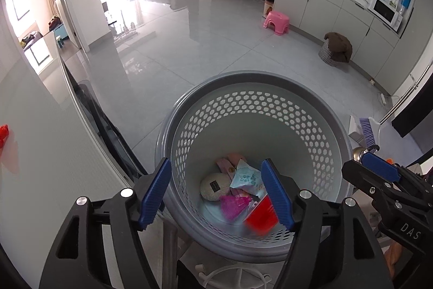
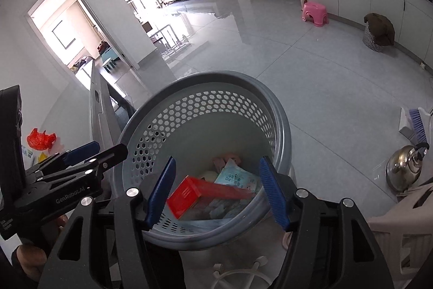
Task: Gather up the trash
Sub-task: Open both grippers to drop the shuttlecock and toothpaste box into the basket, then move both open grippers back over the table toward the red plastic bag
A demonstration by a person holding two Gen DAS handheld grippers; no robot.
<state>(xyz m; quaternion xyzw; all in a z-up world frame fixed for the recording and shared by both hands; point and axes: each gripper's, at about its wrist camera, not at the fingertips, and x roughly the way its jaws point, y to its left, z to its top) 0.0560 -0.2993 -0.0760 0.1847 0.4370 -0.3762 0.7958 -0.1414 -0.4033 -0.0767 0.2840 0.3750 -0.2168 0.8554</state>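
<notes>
A: Left wrist view?
B: Bin [image 1: 254,153] holds a ball [image 1: 215,186], wrappers [image 1: 246,178], a blurred red box [image 1: 261,218]; left gripper [image 1: 216,197] released, empty.

A: Right wrist view?
B: Right gripper [image 2: 216,191] released above the bin; red bag [image 2: 40,138] on the side surface, seemingly uncollected.

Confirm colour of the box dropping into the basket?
Red box, blurred; shows best in the right wrist view.

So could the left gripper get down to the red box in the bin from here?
Probably yes: the left gripper is open above the bin, whose mouth is uncovered, and the red box lies on top of the other trash.
</notes>
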